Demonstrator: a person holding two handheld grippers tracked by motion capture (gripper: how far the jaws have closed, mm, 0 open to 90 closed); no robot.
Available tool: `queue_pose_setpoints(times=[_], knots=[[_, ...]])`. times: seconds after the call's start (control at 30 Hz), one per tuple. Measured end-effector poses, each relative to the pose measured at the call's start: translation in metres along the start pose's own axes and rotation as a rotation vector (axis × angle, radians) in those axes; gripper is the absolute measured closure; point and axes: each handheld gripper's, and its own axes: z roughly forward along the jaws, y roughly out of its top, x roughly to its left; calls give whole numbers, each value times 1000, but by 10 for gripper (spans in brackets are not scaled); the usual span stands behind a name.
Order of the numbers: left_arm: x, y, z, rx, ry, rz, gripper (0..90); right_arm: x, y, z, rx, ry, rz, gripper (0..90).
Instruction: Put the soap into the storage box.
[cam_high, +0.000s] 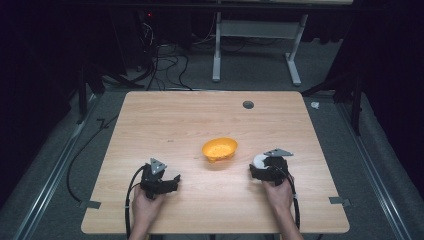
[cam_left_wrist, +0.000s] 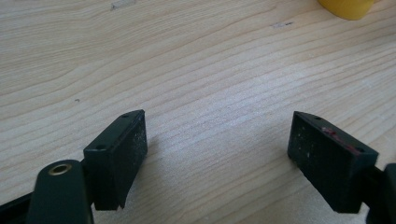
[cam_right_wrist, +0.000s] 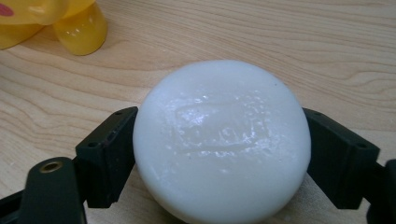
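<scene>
A round white bar of soap (cam_right_wrist: 222, 140) lies on the wooden table (cam_high: 200, 115), and my right gripper (cam_right_wrist: 219, 116) is shut on it, one black pad against each side. From the high view the soap (cam_high: 259, 160) peeks out at the front of the right gripper (cam_high: 261, 169), at the table's right front. A yellow bowl (cam_high: 219, 149) stands in the middle of the table, just left of that gripper; its foot (cam_right_wrist: 79, 28) is at the top left of the right gripper view. My left gripper (cam_left_wrist: 217, 123) rests open over bare wood, nothing between its fingers (cam_left_wrist: 121, 154), at the left front (cam_high: 170, 181).
A small dark round hole (cam_high: 248, 104) sits near the table's far edge. The yellow bowl's rim (cam_left_wrist: 348, 7) is at the top right of the left gripper view. Beyond the table are a grey floor, cables (cam_high: 165, 65) and a white desk frame (cam_high: 255, 50).
</scene>
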Motion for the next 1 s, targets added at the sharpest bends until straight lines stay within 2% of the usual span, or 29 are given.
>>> queue_pose_setpoints(times=[0.13,0.37,0.83,1.0], knots=[[0,0,0,0,0,0,202,2,-2,0,-10,-18,-20,226],[0,0,0,0,0,0,202,4,-3,0,-23,-27,-21,230],[0,0,0,0,0,0,202,3,-4,-6,-44,-8,-17,233],[0,0,0,0,0,0,202,3,-3,-10,-56,14,-3,233]])
